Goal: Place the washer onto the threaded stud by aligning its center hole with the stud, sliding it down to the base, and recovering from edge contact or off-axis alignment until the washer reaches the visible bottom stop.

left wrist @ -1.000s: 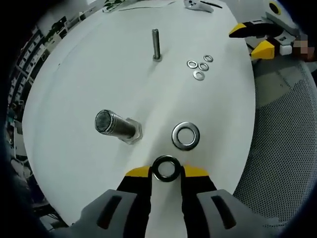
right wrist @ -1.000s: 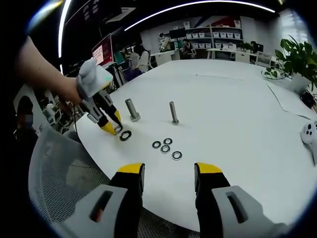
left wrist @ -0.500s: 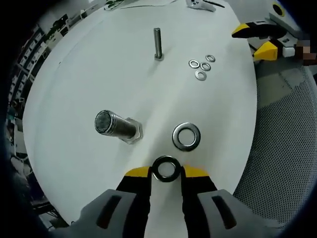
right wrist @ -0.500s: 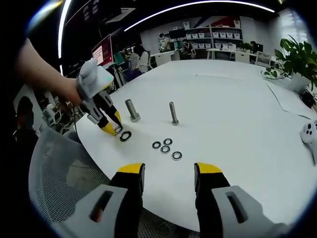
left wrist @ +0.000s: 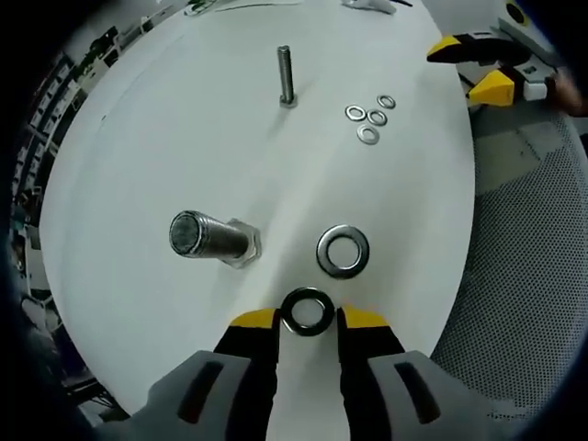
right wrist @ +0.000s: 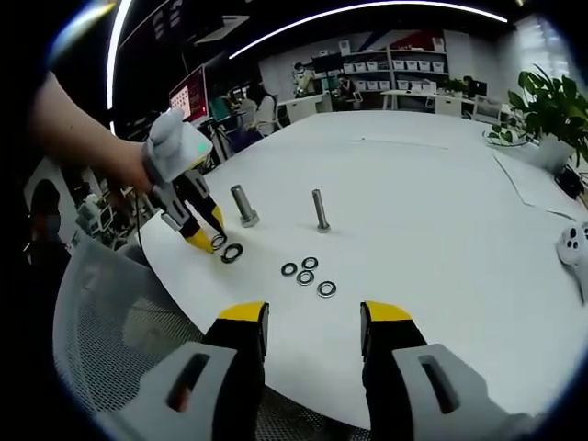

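My left gripper [left wrist: 308, 318] is shut on a dark washer [left wrist: 308, 311], pinched by its rim between the yellow fingertips just above the table. A second large washer [left wrist: 343, 251] lies flat just beyond it. The thick threaded stud [left wrist: 207, 237] stands on its hex base to the left of both. In the right gripper view, the left gripper [right wrist: 204, 239] holds its washer [right wrist: 218, 241] near the thick stud [right wrist: 243, 204], and the loose washer [right wrist: 231, 253] lies beside it. My right gripper [right wrist: 314, 317] is open and holds nothing, near the table's edge.
A thin bolt [left wrist: 286, 75] stands upright farther out on the round white table [left wrist: 184, 138], with several small washers [left wrist: 367, 118] nearby. A mesh chair [left wrist: 524, 257] sits past the table edge. A person's arm [right wrist: 78, 138] holds the left gripper. A potted plant [right wrist: 551, 119] stands at the far right.
The left gripper view has shifted slightly, so the camera moved a little. The held washer stays between the jaws, and nothing on the table has moved.
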### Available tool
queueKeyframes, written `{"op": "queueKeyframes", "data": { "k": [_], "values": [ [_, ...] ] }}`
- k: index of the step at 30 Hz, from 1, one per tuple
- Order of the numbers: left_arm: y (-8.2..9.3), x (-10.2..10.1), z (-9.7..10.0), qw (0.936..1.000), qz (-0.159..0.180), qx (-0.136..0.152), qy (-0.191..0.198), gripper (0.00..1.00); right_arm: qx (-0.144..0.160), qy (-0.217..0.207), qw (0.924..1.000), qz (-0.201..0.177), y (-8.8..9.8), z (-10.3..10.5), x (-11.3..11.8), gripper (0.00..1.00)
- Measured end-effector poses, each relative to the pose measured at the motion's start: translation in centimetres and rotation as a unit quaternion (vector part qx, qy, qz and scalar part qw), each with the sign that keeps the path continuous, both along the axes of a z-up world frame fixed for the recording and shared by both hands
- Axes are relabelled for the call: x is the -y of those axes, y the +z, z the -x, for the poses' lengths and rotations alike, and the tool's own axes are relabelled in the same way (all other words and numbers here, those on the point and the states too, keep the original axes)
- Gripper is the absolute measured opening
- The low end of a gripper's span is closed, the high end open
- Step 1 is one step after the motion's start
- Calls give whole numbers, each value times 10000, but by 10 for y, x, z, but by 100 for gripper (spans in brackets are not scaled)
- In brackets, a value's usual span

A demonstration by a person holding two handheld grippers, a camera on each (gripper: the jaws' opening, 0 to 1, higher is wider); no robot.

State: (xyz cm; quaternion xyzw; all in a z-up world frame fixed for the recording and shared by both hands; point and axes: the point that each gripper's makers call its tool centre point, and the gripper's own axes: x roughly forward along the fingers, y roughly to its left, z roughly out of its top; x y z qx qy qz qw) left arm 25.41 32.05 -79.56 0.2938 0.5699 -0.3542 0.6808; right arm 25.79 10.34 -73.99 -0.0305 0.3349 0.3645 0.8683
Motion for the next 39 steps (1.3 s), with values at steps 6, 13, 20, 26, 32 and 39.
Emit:
{"op": "queueKeyframes", "data": {
  "k": [6,13,20,26,32,39],
  "values": [
    [1,-1,-1,10000,-14,-8,-50,21,2,-2,10000,-1,1,0,0,42],
    [2,-2,-1,9998,-168,-107,-71,19,3,-7,10000,-5,1,0,0,42],
    [2,-2,-1,10000,-25,-45,37,18,-2,-7,10000,-19,2,0,0,42],
    [2,0,0,10000,-4,-87,30,18,-5,0,10000,-14,1,0,0,42],
    [3,3,2,9999,13,-103,-51,18,-7,-19,10000,-21,1,-1,2,42],
    [9,4,-3,9999,57,6,-111,18,-6,-1,10000,-13,0,-1,2,42]
  ]
}}
